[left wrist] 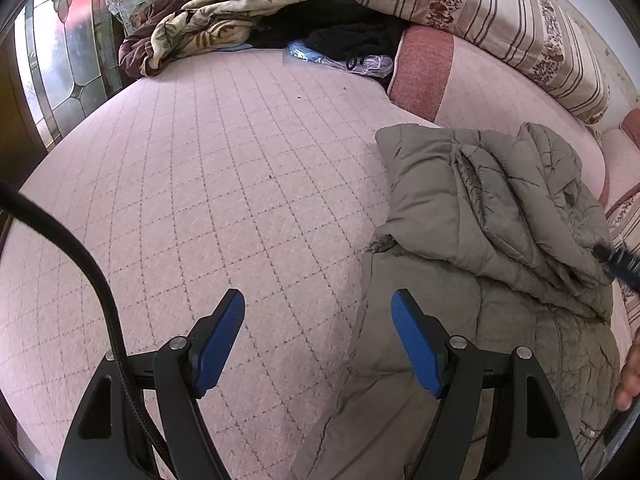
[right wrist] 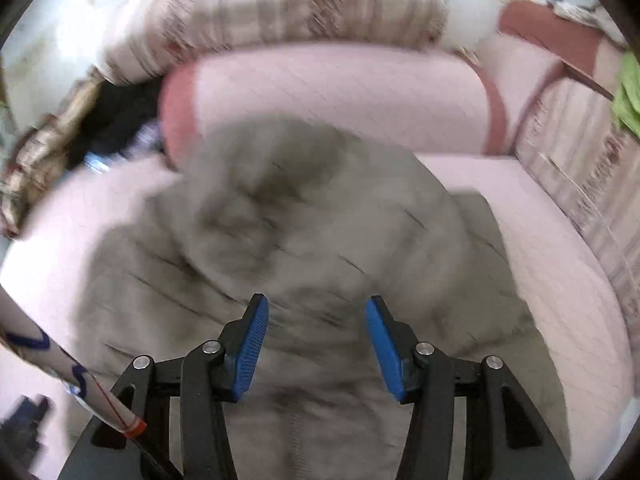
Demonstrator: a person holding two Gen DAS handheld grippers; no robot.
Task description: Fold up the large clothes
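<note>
Jacket [left wrist: 480, 216]: grey, quilted, partly folded on pink bed [left wrist: 224, 184]
Left gripper [left wrist: 318, 300]: wide apart, empty
Right gripper [right wrist: 316, 304]: spread above jacket, grasping nothing

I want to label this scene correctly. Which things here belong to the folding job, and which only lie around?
For the job:
- grey padded jacket
- left gripper, open
- right gripper, open

Lying about:
- patterned blanket
- black clothes
- plastic bag
- striped pillow
</note>
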